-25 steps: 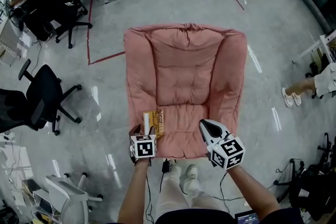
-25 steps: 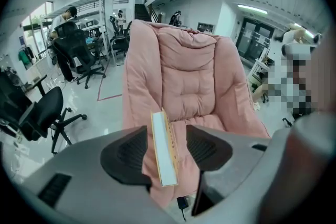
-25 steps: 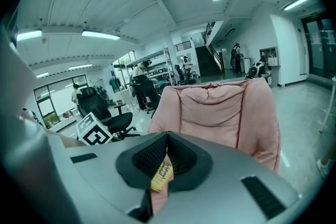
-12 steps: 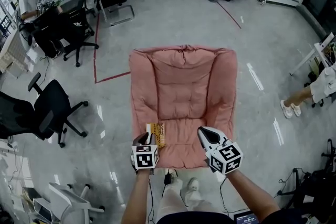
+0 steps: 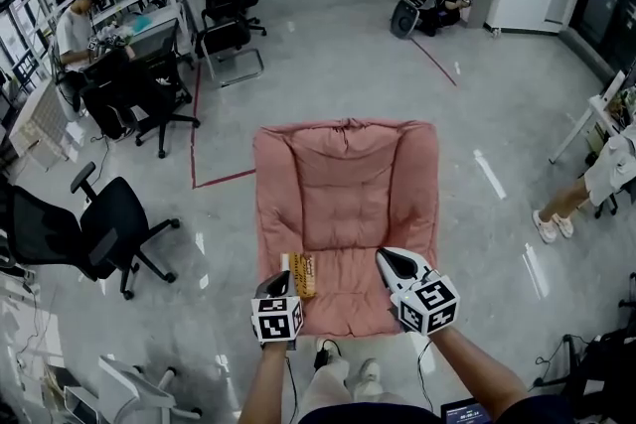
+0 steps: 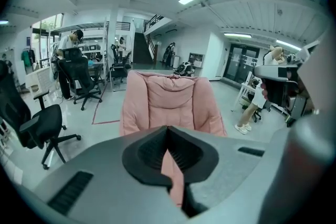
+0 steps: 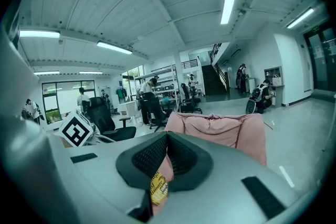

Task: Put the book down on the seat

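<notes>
Both left gripper (image 5: 274,281) and right gripper (image 5: 386,257) are showing empty, shut fingers, left's just closing. Yellow rectangular book (image 5: 301,275) is lying beside them on pink padded seat (image 5: 343,285); retreat next.

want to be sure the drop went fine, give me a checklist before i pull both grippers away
1. Book on the seat: ok. It lies at the seat's front left.
2. Left gripper has let go: ok. Its jaws have just closed and nothing is between them.
3. Right gripper empty: ok. Its jaws are together and hold nothing.
4. Book lying flat and steady: cannot tell. It sits close to the left side cushion and its tilt is unclear.
5. Left gripper clear of the book: cannot tell. In the head view its tip shows right beside the book.
</notes>
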`<state>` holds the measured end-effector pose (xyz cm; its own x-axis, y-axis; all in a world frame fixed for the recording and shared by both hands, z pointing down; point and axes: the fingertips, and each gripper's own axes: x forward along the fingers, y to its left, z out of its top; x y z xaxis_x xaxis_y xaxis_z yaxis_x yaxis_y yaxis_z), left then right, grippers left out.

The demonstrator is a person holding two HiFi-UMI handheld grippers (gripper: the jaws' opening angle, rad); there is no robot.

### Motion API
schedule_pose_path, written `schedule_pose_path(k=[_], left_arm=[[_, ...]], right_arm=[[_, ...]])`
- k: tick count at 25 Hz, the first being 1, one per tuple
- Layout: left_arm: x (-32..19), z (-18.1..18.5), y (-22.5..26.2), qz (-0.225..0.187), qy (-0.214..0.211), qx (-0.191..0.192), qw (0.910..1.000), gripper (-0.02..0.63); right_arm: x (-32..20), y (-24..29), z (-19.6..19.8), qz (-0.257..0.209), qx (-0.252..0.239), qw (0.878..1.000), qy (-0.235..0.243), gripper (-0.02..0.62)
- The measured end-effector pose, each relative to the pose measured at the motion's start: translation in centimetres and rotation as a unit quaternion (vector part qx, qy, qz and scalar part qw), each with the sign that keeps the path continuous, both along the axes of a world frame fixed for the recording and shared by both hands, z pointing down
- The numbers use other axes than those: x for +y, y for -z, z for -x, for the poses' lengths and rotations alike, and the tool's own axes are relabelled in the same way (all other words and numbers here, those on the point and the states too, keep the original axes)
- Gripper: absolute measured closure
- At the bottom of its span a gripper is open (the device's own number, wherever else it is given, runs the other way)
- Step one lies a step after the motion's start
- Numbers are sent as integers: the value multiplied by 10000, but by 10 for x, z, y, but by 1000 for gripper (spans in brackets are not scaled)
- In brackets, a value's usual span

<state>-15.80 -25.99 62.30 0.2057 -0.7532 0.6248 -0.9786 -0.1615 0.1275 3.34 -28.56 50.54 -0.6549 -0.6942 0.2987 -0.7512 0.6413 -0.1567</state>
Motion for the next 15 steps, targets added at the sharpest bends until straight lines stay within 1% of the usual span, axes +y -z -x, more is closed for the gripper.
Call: schedule_pose_path(k=[6, 15], left_arm=[[14, -20, 28, -309, -110, 109, 9994, 601], [34, -46, 70, -721, -238, 67, 9971, 601]], right_arm=[[9, 20, -10, -228, -37, 9997, 45, 577], [21, 52, -27, -568, -158, 9982, 86, 577]])
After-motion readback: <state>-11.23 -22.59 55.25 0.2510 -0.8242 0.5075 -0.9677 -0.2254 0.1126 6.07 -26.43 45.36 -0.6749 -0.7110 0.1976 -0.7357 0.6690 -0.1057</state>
